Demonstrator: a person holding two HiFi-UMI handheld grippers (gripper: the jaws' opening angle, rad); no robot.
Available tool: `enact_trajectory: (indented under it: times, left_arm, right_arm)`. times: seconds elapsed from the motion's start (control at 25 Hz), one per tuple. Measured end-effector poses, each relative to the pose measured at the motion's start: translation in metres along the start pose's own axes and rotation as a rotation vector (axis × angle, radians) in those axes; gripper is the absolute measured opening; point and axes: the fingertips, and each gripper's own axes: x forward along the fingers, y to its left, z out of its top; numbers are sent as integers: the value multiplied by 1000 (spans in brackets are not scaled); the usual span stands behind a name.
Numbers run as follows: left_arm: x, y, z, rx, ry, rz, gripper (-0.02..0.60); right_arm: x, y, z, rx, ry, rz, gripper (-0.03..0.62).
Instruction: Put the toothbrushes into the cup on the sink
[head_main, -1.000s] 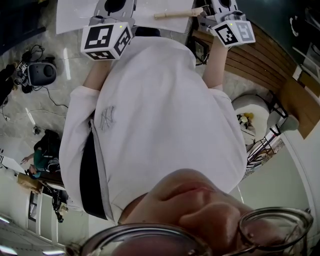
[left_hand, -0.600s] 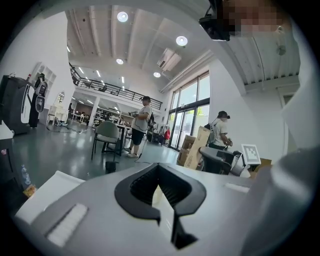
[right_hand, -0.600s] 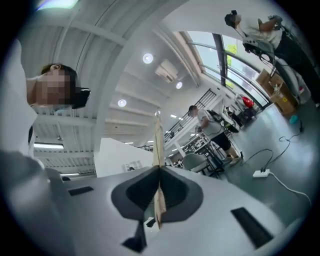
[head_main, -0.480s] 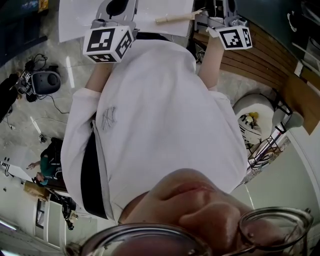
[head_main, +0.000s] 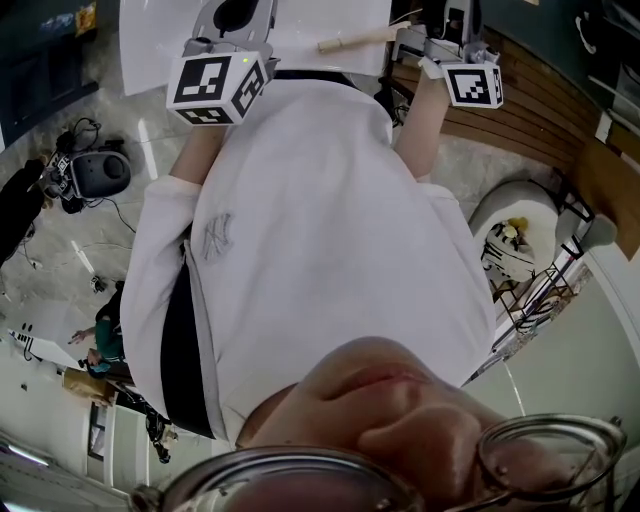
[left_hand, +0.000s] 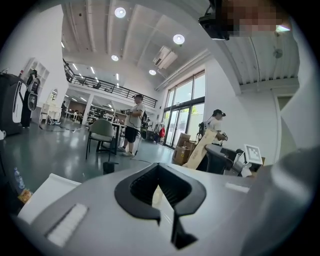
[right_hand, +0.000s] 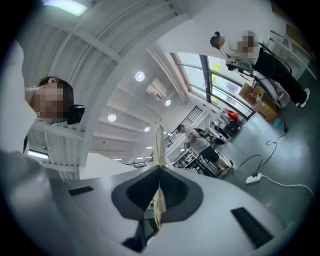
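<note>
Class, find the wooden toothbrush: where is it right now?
In the head view, the toothbrush is at the top edge, right of centre. It is clamped in the right gripper, and its free end reaches left over the white surface.

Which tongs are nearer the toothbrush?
Right. The right tongs grip the toothbrush; the left tongs sit apart, to its left in the head view.

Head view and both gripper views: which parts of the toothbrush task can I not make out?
Cup and sink: in no view; the head view's top edge cuts the white surface, and the gripper views face the room.
Toothbrush in the right tongs: edge-on in the right gripper view, bristles not visible.
Left tongs: pale strip between them, too unclear to name.
</note>
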Motion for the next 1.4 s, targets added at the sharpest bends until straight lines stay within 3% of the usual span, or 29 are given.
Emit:
enact_trajectory:
  times: [0.44, 1.4]
  left_arm:
    - [17, 13, 3, -4, 14, -45, 6]
    - [37, 54, 5, -48, 34, -15, 6]
  right_arm:
    - [23, -4, -1, 0, -54, -21, 12]
    - [78, -30, -26, -75, 39, -35, 12]
